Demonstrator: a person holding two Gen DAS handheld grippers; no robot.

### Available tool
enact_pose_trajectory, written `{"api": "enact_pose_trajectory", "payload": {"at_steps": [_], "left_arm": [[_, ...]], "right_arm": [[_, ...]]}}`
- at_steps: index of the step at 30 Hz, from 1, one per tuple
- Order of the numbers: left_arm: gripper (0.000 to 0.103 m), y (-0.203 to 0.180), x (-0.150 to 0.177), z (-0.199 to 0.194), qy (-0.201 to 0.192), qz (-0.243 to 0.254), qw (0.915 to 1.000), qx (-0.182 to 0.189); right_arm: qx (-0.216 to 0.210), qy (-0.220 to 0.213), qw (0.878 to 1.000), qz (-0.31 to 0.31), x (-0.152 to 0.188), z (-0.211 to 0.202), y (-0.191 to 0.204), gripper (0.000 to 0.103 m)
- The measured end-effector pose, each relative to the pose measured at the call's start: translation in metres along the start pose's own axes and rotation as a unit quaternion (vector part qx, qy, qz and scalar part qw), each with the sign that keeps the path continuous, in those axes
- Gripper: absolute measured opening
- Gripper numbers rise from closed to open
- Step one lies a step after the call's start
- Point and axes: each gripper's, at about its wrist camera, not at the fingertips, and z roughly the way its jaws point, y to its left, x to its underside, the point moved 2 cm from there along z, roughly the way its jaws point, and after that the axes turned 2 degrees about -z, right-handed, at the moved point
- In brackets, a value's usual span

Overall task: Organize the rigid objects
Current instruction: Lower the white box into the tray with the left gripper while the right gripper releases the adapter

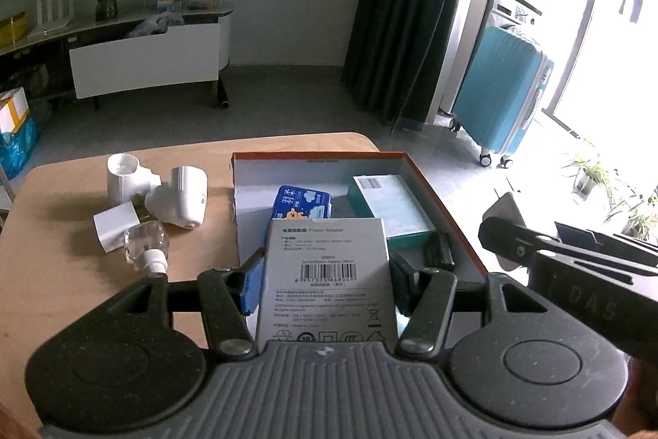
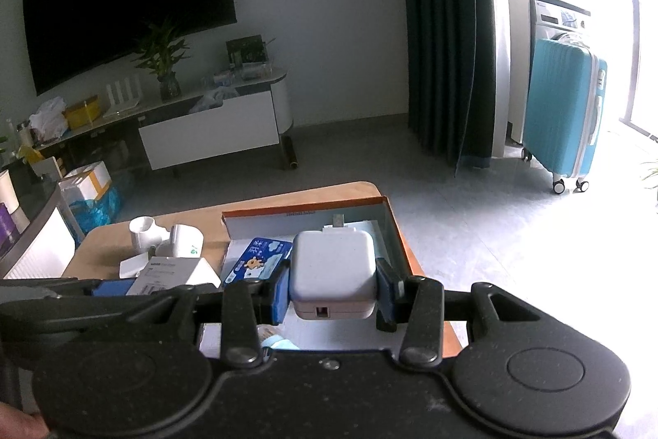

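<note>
Bench (image 1: 197, 155): light wood with rounded corners, grey floor beyond its far edge. Its left half carries loose items; bare wood remains along the near left edge and between those items and the box.

Open box (image 1: 442, 204): shallow, orange-rimmed, white inside, on the right half of the bench with its right wall near the bench edge. Inside: a teal carton (image 1: 390, 204) along the right wall, a blue printed packet (image 1: 302, 202) at centre, and a small dark item (image 1: 439, 254) at the near right. White floor shows at the far left of the box.

Left tongs (image 1: 325, 274): angled downward over the near edge of the box, pinching a white power adapter carton (image 1: 327, 266) by its two sides. The carton stands upright, its barcode and printed label facing the camera.

Right tongs (image 2: 333, 286): angled downward above the box, to the right of the left tongs, pinching a white charger block (image 2: 333, 266) by its sides. The block has rounded corners, a port on the near face and a plug end pointing away.

Loose on the bench, left of the box: two white pipe fittings (image 1: 164, 192), a small white box (image 1: 115, 227) and a clear bottle with white cap (image 1: 148, 247), clustered and touching.
</note>
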Motion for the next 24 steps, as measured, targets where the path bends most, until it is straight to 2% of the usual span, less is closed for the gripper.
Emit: {"api": "enact_pose_trajectory", "payload": {"at_steps": [11, 24], "left_arm": [[0.059, -0.002, -0.008, 0.009, 0.002, 0.002, 1.0, -0.002], [0.059, 0.001, -0.014, 0.028, 0.015, 0.002, 0.9999, 0.006]], "right_arm": [[-0.002, -0.001, 1.0, -0.004, -0.009, 0.011, -0.002, 0.051], [-0.009, 0.018, 1.0, -0.003, -0.023, 0.046, -0.006, 0.051]]}}
